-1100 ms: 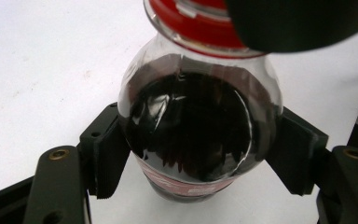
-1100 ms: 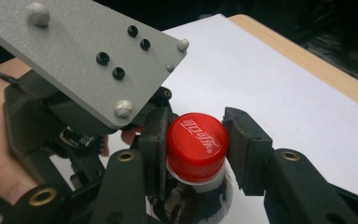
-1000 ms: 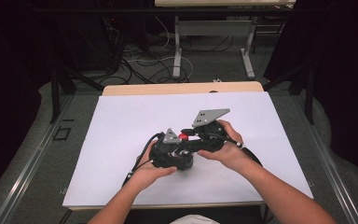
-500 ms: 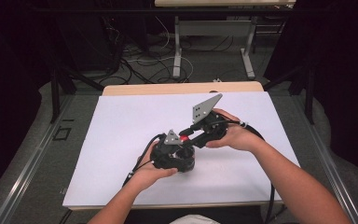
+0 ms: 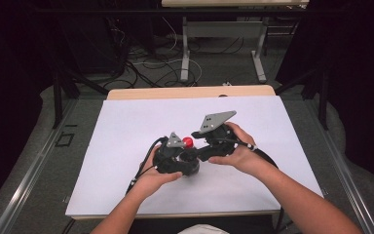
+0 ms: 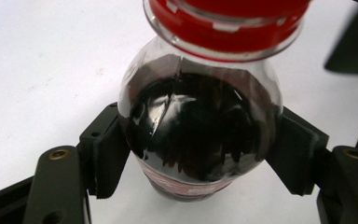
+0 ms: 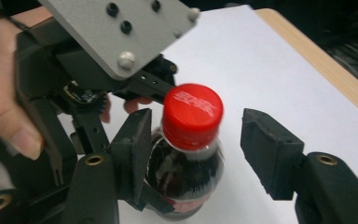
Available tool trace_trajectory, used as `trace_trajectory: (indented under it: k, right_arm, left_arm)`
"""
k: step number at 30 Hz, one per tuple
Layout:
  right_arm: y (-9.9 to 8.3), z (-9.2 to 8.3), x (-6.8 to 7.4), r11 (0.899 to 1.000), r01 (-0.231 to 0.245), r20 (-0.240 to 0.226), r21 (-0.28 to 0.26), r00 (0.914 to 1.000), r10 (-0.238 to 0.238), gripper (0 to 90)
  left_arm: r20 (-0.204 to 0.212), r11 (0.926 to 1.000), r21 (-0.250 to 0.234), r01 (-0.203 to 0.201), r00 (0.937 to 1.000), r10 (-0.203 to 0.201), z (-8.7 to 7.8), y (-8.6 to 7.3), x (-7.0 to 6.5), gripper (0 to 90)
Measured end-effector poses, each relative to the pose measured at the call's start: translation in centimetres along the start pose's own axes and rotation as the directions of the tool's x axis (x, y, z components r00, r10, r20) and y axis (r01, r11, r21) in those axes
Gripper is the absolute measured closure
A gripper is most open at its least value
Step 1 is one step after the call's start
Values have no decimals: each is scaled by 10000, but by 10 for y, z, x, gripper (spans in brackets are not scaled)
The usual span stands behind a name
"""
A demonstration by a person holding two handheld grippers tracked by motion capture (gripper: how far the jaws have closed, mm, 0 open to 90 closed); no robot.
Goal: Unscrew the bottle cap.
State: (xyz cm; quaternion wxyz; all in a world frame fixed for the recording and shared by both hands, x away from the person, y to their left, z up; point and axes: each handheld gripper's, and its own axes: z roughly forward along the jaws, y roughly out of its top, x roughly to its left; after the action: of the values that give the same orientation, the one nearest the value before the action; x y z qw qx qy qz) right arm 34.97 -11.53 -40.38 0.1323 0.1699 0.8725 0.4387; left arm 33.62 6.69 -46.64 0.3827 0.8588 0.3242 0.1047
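A small bottle (image 6: 200, 126) of dark cola with a red cap (image 7: 192, 114) stands upright on the white sheet. My left gripper (image 6: 200, 158) is shut on its body, both pads (image 6: 109, 158) pressing the sides. In the high view the cap (image 5: 188, 142) shows between the two hands. My right gripper (image 7: 196, 140) straddles the neck and cap. Its jaws have just been opening: the right pad (image 7: 268, 154) stands clear of the cap and the left pad sits close beside the bottle's shoulder.
The white sheet (image 5: 126, 126) covers most of the wooden table (image 5: 190, 91), with free room on every side of the hands. The left gripper's grey plate (image 7: 121, 28) and a thumb hang close behind the cap. Cables and table legs lie on the floor beyond.
The right hand and its grey plate shifted slightly away from me and turned a little. The left hand and the bottle stayed where they were.
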Motion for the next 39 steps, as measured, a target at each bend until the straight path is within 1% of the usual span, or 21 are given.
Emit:
trace_trajectory:
  k: [2, 3, 6, 9, 12, 15, 17, 18, 20, 24, 25, 27, 28, 29, 30, 31, 33, 35, 36, 38, 39]
  right_arm:
    - [-2, 0, 3, 9998, -175, 227, -47, 9996, 176, 466]
    - [-2, 1, 5, 9998, -164, 490, -140, 9987, 170, 479]
    - [-2, 3, 10, 9989, -386, 640, -281, 9971, 403, 512]
    - [-1, 6, 16, 9991, -253, 993, -343, 9946, 286, 549]
    - [0, 8, 19, 9985, -186, 1085, -520, 9938, 242, 554]
    - [3, 11, 21, 9984, -151, 1199, -550, 9926, 216, 567]
    - [4, 13, 21, 9979, -191, 1220, -625, 9922, 267, 582]
    - [4, 13, 21, 9977, -332, 1225, -596, 9916, 404, 591]
    - [5, 14, 18, 9975, -267, 982, -661, 9946, 331, 600]
    - [6, 14, 9, 9972, -521, 204, -542, 9984, 533, 602]
    - [7, 14, 6, 9978, -442, -44, -497, 9990, 440, 603]
    - [8, 14, 1, 9993, 20, -440, -379, 9990, -36, 604]
    - [9, 13, -1, 9997, 115, -744, -197, 9971, -129, 604]
    - [10, 13, -4, 9993, 362, -988, -110, 9944, -371, 604]
    - [12, 11, -7, 9984, 545, -1316, 164, 9899, -519, 604]
    - [13, 11, -11, 9966, 769, -1737, 278, 9822, -710, 605]
    - [16, 10, -15, 9919, 1191, -2267, 437, 9681, -1063, 605]
    - [17, 9, -19, 9830, 1790, -2848, 408, 9451, -1603, 604]
    - [17, 9, -21, 9796, 1956, -3074, 455, 9358, -1725, 603]
    - [17, 7, -23, 9697, 2420, -3369, 350, 9163, -2165, 600]
    - [17, 7, -23, 9688, 2454, -3401, 358, 9145, -2191, 598]
  left_arm:
    - [-30, 10000, 28, -8, 10000, 9, 0, 0, 0, 298]
    - [-35, 10000, 46, -43, 10000, 43, 0, 0, 0, 298]
    - [-197, 10000, -38, -84, 9998, 83, 1, 0, -1, 298]
    - [-287, 9998, -2, -174, 9994, 174, 1, 0, -2, 298]
    - [-334, 10000, -70, -47, 9994, 45, 2, 0, -4, 298]
    - [-331, 9999, -92, -109, 9994, 106, 2, 1, -5, 299]
    - [-308, 9998, -139, -141, 9994, 137, 2, 1, -6, 299]
    - [-313, 9998, -134, -169, 9994, 165, 2, 1, -6, 299]
    - [-284, 9998, -119, -183, 9994, 179, 1, 1, -5, 299]
    - [-241, 9999, 32, -148, 9996, 148, 0, 0, -6, 299]
    - [-208, 9994, 136, -318, 9993, 321, 0, 0, -5, 299]
    - [-107, 9993, 148, -336, 9994, 338, 0, 1, -6, 299]
    - [-34, 9991, 165, -382, 9993, 382, 0, 1, -6, 299]
    - [29, 9990, 179, -416, 9991, 416, 0, 1, -7, 299]
    - [9, 9988, 167, -459, 9989, 459, 0, 1, -8, 300]
    - [48, 9987, 155, -494, 9988, 493, 1, 1, -9, 299]
    - [181, 9984, 163, -550, 9983, 547, 1, 1, -11, 299]
    - [284, 9977, 101, -666, 9974, 663, 1, 1, -13, 299]
    - [349, 9973, 133, -724, 9968, 719, 0, 1, -13, 299]
    - [324, 9963, 80, -855, 9958, 852, 1, 2, -15, 299]
    - [371, 9966, 139, -809, 9961, 803, 1, 2, -15, 299]
